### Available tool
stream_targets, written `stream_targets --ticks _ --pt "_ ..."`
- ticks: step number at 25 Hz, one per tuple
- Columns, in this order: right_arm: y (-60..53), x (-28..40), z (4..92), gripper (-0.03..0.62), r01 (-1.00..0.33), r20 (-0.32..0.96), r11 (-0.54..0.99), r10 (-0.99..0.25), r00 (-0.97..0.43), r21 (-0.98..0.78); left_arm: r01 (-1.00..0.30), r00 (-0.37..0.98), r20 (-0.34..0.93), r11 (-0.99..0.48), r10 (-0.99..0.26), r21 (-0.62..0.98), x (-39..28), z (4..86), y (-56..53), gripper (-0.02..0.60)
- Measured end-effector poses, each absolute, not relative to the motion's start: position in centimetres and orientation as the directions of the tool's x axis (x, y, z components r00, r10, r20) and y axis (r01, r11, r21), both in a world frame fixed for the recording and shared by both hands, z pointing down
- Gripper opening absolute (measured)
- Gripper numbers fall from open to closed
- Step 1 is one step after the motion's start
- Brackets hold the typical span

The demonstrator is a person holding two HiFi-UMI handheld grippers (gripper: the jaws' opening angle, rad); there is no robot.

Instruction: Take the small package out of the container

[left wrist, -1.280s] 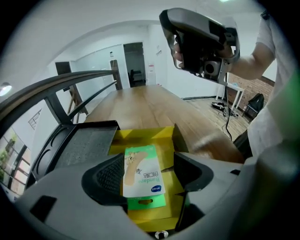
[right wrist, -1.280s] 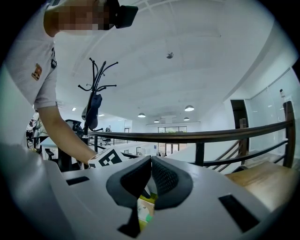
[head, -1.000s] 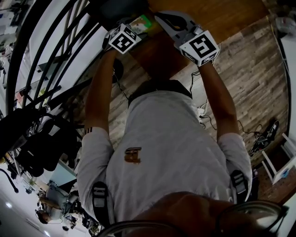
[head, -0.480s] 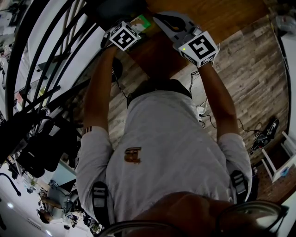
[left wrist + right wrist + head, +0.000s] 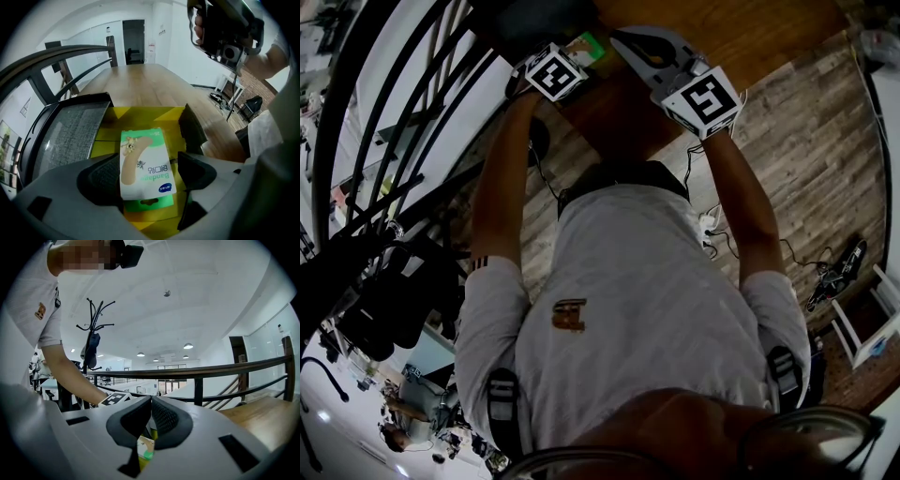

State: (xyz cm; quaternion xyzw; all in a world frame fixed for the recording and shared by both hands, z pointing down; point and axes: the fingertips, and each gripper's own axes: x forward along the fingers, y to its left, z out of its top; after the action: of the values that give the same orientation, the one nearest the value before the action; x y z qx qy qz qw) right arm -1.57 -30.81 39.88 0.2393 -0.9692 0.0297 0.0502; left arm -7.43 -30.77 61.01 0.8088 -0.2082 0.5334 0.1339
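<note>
Wooden worktop (image 5: 140,79) carries yellow container (image 5: 140,116). Small package (image 5: 145,159) lies inside it, between left hand-held gripper (image 5: 147,176) jaws, spread, just opened wider. Right hand-held gripper (image 5: 151,401) jaws pressed together.

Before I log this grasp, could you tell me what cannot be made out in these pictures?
Left gripper view: the open left gripper covers the near part of the container; whether its left pad touches the small package is unclear.
Head view: only the package's green corner shows; the grippers hide the rest.
Right gripper view: only a package sliver shows below the shut right gripper.
</note>
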Motion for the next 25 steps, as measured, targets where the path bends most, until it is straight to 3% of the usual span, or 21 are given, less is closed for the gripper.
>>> stream_targets --ticks 25 --pt "-31.48 -1.46 40.43 0.032 -0.479 0.113 0.876 -0.472 -0.875 -0.052 -0.486 0.36 0.908 -0.874 -0.212 -0.011 -7.29 60.87 -31.2 0.371"
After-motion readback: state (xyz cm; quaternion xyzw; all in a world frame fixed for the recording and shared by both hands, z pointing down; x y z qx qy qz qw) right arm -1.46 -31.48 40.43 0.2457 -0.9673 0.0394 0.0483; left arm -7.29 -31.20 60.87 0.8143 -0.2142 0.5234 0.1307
